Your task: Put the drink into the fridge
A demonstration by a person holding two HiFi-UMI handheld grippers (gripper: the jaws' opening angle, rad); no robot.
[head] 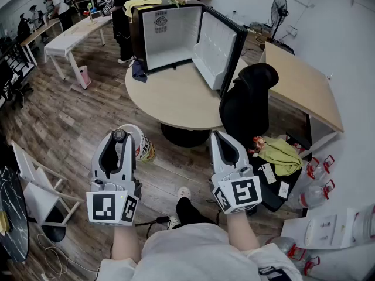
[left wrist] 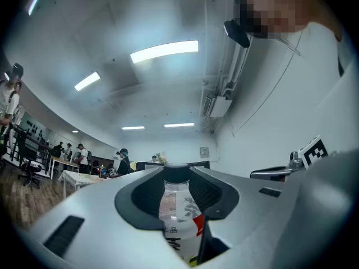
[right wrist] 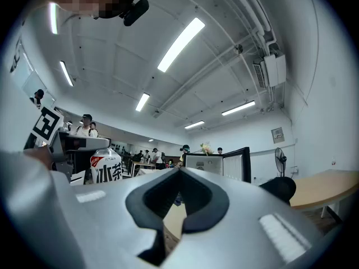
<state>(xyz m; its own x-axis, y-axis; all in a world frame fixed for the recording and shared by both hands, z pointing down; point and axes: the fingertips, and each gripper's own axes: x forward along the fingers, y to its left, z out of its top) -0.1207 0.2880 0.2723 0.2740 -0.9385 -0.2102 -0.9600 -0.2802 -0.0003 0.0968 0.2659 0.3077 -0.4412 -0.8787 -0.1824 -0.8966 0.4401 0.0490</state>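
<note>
In the head view my left gripper is shut on a drink bottle with a black cap and a white and red label, held low over the wooden floor. The left gripper view shows the bottle upright between the dark pads. My right gripper is beside it, jaws together and empty; its own view shows the tips meeting. The small fridge stands on the round table ahead, door swung open to the right, its white inside bare. From the right gripper view the fridge is straight ahead.
A black office chair stands between my right gripper and the table. A rectangular desk is at the right, with water jugs on the floor below. A white folding chair is at the left. People stand at far tables.
</note>
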